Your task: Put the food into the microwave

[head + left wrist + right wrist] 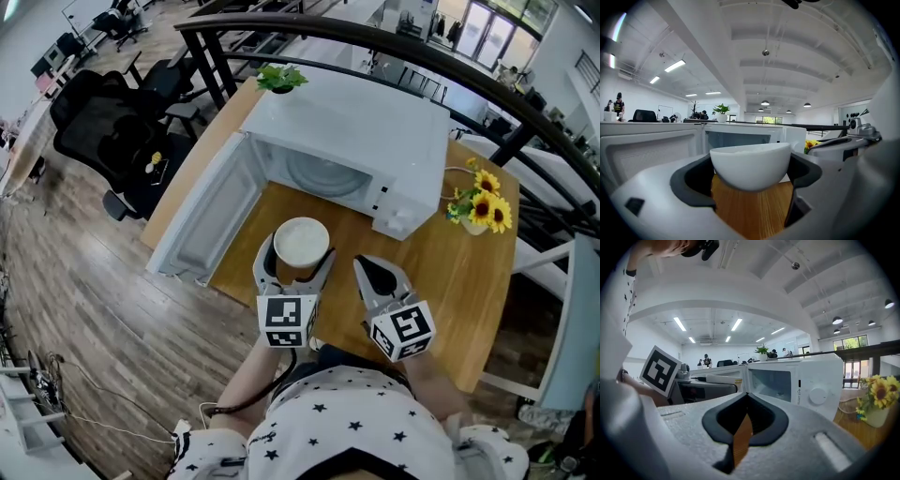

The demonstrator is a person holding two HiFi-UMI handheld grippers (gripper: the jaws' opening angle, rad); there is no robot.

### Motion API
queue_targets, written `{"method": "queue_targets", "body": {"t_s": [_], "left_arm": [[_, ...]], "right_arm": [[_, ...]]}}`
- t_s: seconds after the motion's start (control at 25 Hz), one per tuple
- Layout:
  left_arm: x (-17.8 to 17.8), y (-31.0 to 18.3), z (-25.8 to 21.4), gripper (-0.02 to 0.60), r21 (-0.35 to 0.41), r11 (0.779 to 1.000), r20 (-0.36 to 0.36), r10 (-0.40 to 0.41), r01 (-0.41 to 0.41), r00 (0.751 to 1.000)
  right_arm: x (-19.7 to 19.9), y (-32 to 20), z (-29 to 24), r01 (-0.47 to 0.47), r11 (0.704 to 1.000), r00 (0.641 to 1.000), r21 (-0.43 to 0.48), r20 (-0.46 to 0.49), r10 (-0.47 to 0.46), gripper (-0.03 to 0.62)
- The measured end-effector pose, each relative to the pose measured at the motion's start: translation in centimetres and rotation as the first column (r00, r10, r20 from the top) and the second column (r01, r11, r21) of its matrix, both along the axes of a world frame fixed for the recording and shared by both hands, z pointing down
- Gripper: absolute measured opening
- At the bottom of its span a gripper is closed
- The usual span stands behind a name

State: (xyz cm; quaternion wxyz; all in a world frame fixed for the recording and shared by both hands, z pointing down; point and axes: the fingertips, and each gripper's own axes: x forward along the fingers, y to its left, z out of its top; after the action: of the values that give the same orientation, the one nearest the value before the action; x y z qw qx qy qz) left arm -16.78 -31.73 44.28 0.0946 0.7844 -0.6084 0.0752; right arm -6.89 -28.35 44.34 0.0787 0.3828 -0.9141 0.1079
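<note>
Left gripper [296,258] clamps white round bowl of food [301,240], open white boxy microwave [375,141] at 12 o'clock; right gripper [367,266] jaws together, empty.

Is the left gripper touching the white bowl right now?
Touching. In the left gripper view, the left gripper has its dark jaws pressed against both sides of the white bowl, with no gap showing.

A wooden counter [473,281] stands on a floor of brown wood planks [84,300]. Black office chairs [103,131] sit to its left, and a curved black railing [309,23] runs behind it. Fluorescent strip lights [675,65] shine on the white ceiling [787,47]. Bright windows [851,342] line the far wall.
</note>
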Motion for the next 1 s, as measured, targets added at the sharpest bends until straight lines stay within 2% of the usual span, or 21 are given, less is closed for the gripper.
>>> {"method": "queue_targets", "body": {"t_s": [0.48,1.0], "left_arm": [[-0.3,-7.5,3.5,0.468,-0.044,0.998,0.014,0.034,-0.033,0.999],[-0.5,-13.7,7.1,0.468,-0.077,0.996,0.040,0.045,-0.042,0.998]], "right_arm": [[-0.7,-4.9,3.0,-0.011,0.998,1.000,-0.069,-0.024,0.009,0.005],[-0.6,-7.5,6.0,-0.045,0.991,0.999,-0.126,-0.033,0.041,0.005]]}}
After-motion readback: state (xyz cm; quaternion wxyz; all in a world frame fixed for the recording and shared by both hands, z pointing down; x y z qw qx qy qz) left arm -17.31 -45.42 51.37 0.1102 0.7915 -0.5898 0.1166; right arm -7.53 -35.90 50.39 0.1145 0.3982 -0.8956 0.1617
